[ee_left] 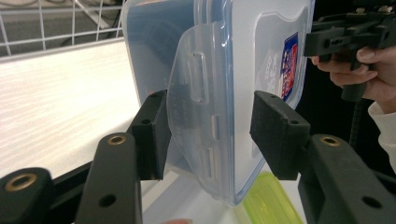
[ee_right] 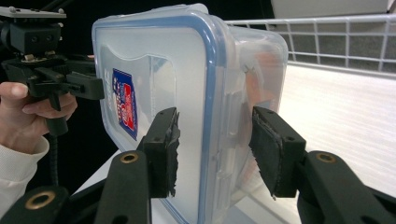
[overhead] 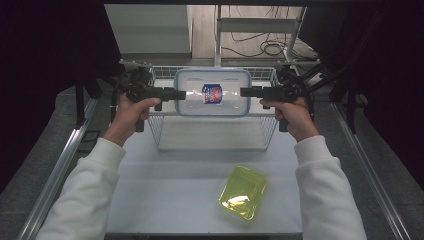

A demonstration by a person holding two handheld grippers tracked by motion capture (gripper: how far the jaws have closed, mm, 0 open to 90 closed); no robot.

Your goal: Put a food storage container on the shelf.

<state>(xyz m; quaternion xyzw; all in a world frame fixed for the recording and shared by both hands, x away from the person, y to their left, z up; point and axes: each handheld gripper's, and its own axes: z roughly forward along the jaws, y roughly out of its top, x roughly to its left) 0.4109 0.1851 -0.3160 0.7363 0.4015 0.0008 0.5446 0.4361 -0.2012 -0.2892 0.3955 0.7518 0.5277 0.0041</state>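
Nearest, a yellow-green lid [overhead: 243, 192] lies flat on the table [overhead: 170, 190] at about five o'clock, apart from the work. Beyond it, the left gripper [overhead: 181, 94] at nine o'clock and the right gripper [overhead: 244, 92] at three o'clock each pinch an end of the clear lidded container [overhead: 212, 92], probably because two opposed grips keep so wide a box level. It hangs above the wire basket [overhead: 165, 135], at twelve o'clock.
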